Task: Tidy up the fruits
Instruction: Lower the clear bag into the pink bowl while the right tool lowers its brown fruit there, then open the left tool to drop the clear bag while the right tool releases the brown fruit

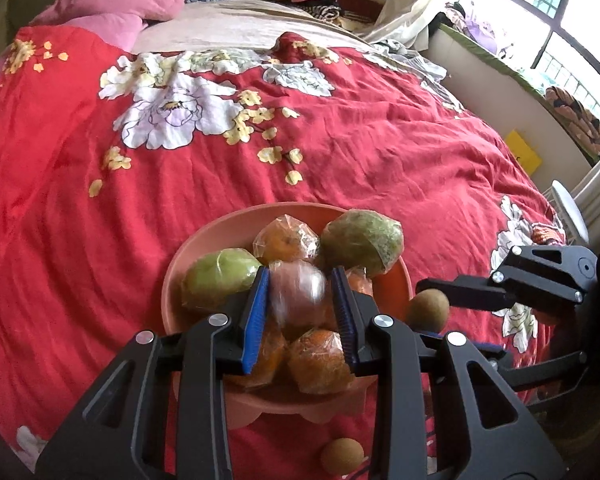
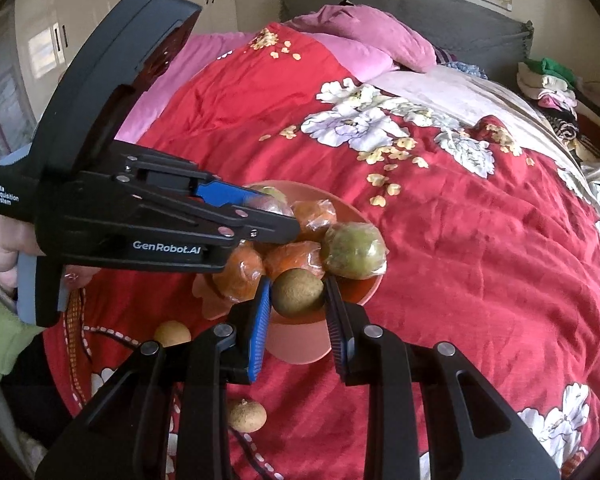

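The pinkish fruit (image 1: 298, 290) between the left gripper's (image 1: 300, 312) fingers is motion-blurred, its kind unclear. That gripper hides part of the bowl (image 2: 356, 292) in the right view.

Left tongs (image 1: 300, 312) low centre, apart around blurred pinkish fruit (image 1: 298, 294) above salmon bowl (image 1: 172, 280) on red bed (image 1: 380, 152).

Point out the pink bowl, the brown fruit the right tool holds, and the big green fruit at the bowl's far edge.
pink bowl (image 1: 220, 236): left wrist view, bare inner wall.
brown fruit (image 2: 298, 292): right wrist view, its middle.
big green fruit (image 1: 362, 242): left wrist view, wrapped front.
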